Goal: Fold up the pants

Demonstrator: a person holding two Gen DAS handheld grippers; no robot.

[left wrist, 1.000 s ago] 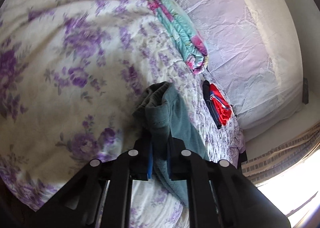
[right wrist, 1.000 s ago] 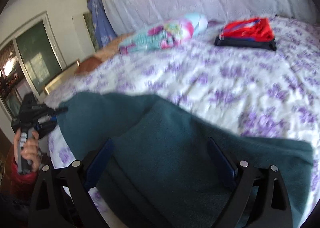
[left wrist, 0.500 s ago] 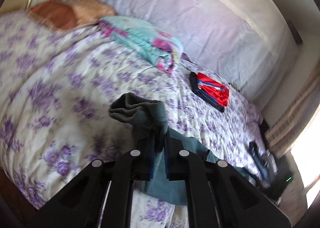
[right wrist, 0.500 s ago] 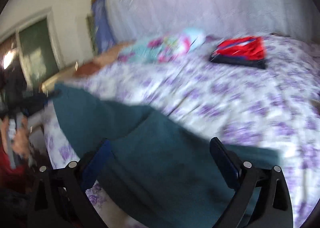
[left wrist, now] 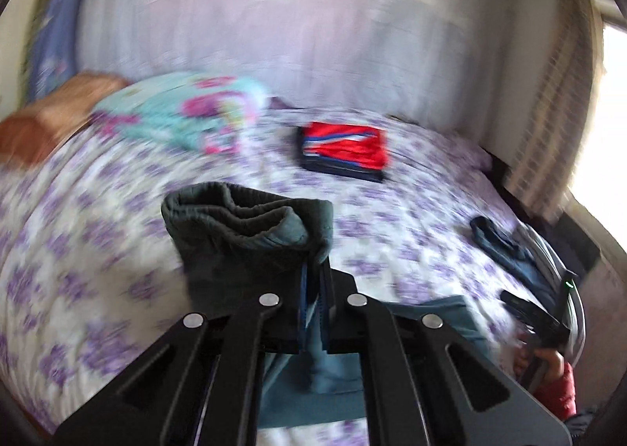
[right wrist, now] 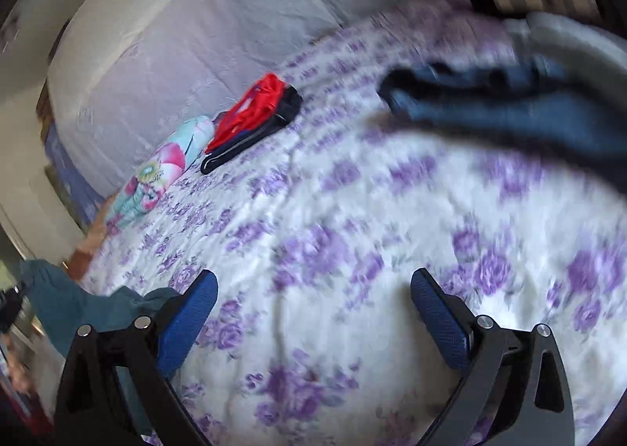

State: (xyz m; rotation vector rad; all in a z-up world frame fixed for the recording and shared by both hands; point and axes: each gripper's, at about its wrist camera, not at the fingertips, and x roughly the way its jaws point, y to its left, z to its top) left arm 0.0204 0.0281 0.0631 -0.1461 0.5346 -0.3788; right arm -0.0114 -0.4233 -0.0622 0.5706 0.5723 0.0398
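**Spotter:** Since a second ago your right gripper (right wrist: 313, 312) is no longer riding over the teal cloth — its blue pads are standing wide apart with only the floral bedspread (right wrist: 352, 211) between them, grasping nothing. Your left gripper (left wrist: 311, 312) is now facing the headboard end, with the bed levelling out in its view.

**Operator:** And the left — is it gripping?

**Spotter:** Yes, you are clenching it tight on the pants (left wrist: 250, 234). The dark gathered waistband is bunching up at twelve o'clock above the fingers, and the rest is draping down toward six o'clock over the near edge of the bed. From the right wrist view the pants (right wrist: 78, 301) are trailing off at nine o'clock.

**Operator:** How are they going to handle?

**Spotter:** I am judging them soft and limp, fleece-like, fairly light — they are sagging wherever you are not holding them. Taking hold of the waistband's other corner, or a hem, with the free gripper looks like the way to pull them flat.

**Operator:** Anything I am missing?

**Spotter:** Both views are smearing with motion blur. The legs and hems are sitting hidden under your left gripper's frame. A dark blue garment (right wrist: 509, 113) at one o'clock is too blurred to identify. The folded red clothes (left wrist: 345, 150) and the patterned bundle (left wrist: 188, 116) are lying well apart from you.
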